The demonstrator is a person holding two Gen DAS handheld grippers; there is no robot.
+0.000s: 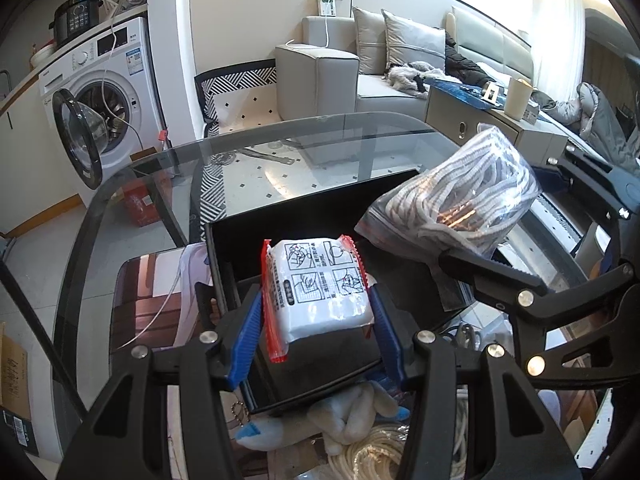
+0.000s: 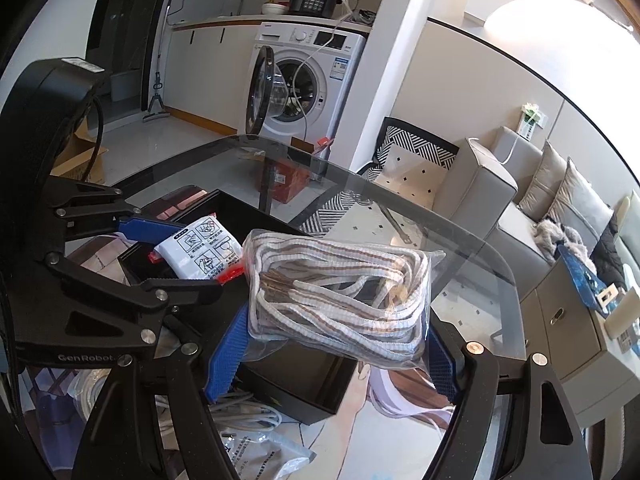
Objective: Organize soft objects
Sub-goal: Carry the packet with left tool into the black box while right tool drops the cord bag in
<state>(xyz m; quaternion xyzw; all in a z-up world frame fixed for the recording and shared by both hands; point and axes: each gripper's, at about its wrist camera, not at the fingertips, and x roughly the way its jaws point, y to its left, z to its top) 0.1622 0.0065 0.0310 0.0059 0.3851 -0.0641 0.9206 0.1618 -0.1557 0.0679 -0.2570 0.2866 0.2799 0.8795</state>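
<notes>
two packs held over the black box

the left gripper (image 1: 318, 312) had its blue jaws clenched on a white pack (image 1: 320, 288) with red edges. the pack was held above the black box (image 1: 280, 216) on the glass desk (image 1: 224, 156). the right gripper (image 2: 336, 344) had its jaws clenched on a clear bag of laces (image 2: 340, 292), just beside the white pack and over the box too. a soft white toy (image 1: 352, 412) lay under the left gripper. a washer (image 2: 308, 80) stood far behind.
</notes>
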